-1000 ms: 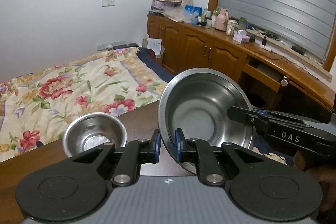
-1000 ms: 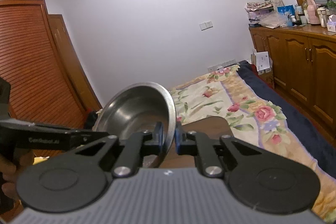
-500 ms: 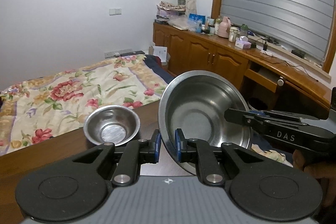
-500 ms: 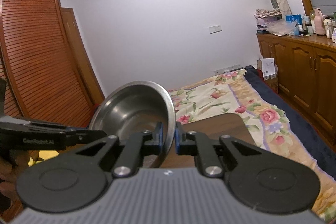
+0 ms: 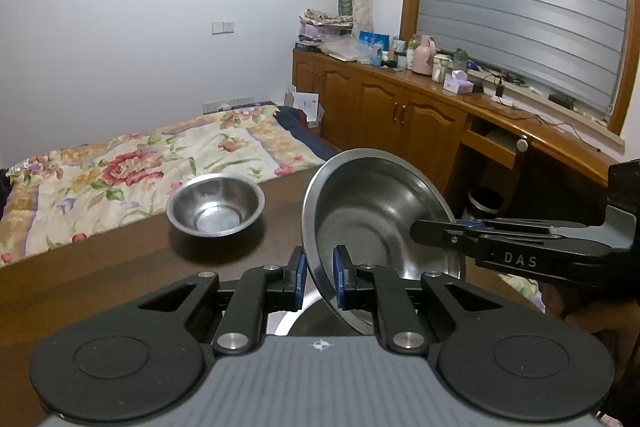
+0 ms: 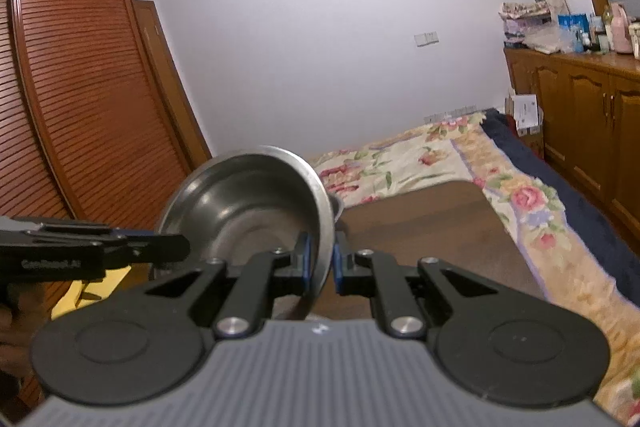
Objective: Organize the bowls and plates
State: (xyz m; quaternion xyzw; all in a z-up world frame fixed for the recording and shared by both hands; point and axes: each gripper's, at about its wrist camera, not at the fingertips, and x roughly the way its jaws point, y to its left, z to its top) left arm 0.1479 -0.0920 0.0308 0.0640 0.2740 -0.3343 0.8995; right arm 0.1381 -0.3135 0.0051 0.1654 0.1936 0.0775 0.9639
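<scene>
A large steel bowl (image 5: 372, 223) is held in the air, tilted on edge, over a dark brown table (image 5: 120, 263). My left gripper (image 5: 319, 281) is shut on its near-left rim. My right gripper (image 6: 319, 265) is shut on the opposite rim, and the bowl (image 6: 248, 211) shows there too. The right gripper's fingers (image 5: 448, 231) reach in from the right in the left wrist view. A small steel bowl (image 5: 215, 205) sits upright on the table to the left. Another steel rim (image 5: 292, 321) shows just below the held bowl.
A bed with a floral quilt (image 5: 132, 171) lies beyond the table's far edge. Wooden cabinets with clutter (image 5: 400, 107) line the right wall. A louvred wardrobe (image 6: 80, 107) stands at the left.
Both grippers have lifted with the large bowl; the views have tilted up. The small bowl now appears further right and further away in the left wrist view. A steel rim now shows below the held bowl.
</scene>
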